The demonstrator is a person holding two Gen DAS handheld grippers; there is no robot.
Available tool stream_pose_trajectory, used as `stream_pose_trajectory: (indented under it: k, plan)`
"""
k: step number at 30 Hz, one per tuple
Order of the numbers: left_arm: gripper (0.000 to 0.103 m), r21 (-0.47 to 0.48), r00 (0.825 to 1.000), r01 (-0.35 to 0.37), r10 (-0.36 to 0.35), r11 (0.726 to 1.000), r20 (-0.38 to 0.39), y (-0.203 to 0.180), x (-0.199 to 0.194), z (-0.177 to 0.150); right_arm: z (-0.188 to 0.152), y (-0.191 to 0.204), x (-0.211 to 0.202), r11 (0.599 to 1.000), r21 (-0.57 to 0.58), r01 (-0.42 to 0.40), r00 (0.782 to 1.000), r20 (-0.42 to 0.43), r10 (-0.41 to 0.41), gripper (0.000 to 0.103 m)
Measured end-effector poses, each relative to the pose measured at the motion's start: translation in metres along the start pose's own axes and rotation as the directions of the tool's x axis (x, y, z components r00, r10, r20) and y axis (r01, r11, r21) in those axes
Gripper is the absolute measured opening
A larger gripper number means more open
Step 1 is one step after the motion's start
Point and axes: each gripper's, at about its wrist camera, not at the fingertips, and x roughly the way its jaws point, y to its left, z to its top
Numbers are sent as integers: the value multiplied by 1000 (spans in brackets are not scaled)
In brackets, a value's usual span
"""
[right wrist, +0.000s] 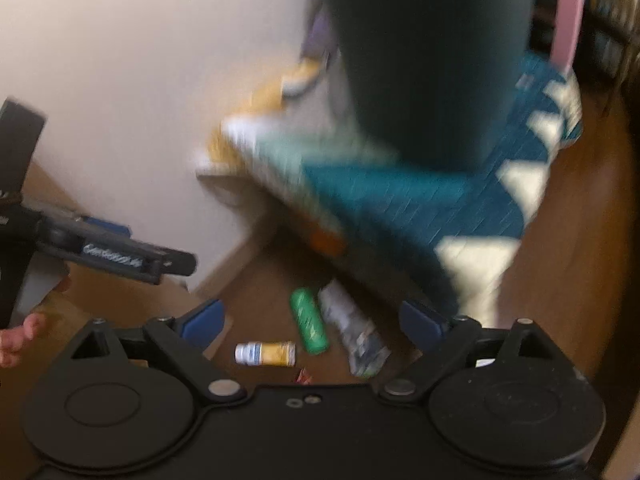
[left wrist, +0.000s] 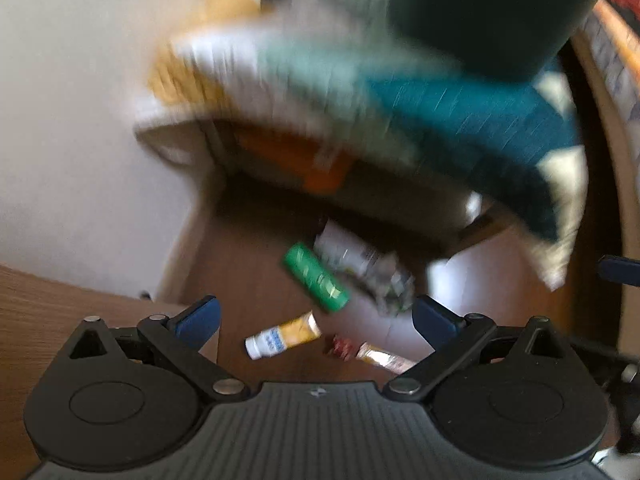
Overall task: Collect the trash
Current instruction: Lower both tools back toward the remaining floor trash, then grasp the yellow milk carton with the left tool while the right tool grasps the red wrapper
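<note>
Below, on a brown wood-grain floor (left wrist: 256, 264), litter lies in a loose cluster beside the overhanging edge of a bed. A green cylindrical can (left wrist: 316, 278) rests on its side, just beside a crumpled, shiny silver-and-white wrapper (left wrist: 360, 264). Nearer the cameras sits a small bottle (left wrist: 282, 336) with a white cap end and a yellow body, and close by it a flattened reddish-pink foil wrapper (left wrist: 372, 354). A quilted teal-and-cream blanket (left wrist: 472, 128), stitched in fine rows, drapes over the bed above the trash. Both views are motion-blurred.

The left gripper (left wrist: 316, 320) hangs above the cluster, its blue-padded fingers spread wide and empty. The right gripper (right wrist: 310, 320) is likewise splayed apart, holding nothing, with the can and bottle framed between its tips. A smooth, dark green cylinder (right wrist: 424, 48) fills the top.
</note>
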Motion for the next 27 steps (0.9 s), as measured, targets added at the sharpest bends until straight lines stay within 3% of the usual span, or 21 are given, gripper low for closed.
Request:
stream_pose_trajectory:
  k: [6,10,13,17,21,23,27]
  plan:
    - [103,-17,990,31,-33,999,-137,25,147,-40,-84,13,142,995,-84,-53,988,-152,40,85]
    - [103,103,985,16,2,995,-175,24,220,-64,-123,19,223,983,-150,-101,973,-223,66,79]
    - [102,225,983,2,39,974,-179,22,266,-79,-142,19,273,972,-200,-120,964,-257,66,75]
    - [102,359,981,-11,79,933,-176,18,312,-95,-162,21,328,963,-240,-125,954,-296,50,71]
    - [98,400,979,-20,99,916,-177,21,342,-104,-180,27,370,943,-306,-128,941,-337,18,61]
    - [90,398,977,-7,91,917,-192,21,355,-108,-188,31,382,929,-348,-123,938,-348,-6,52]
    - [77,422,976,-1,92,906,-196,18,365,-115,-195,33,393,915,-388,-113,937,-348,-32,47]
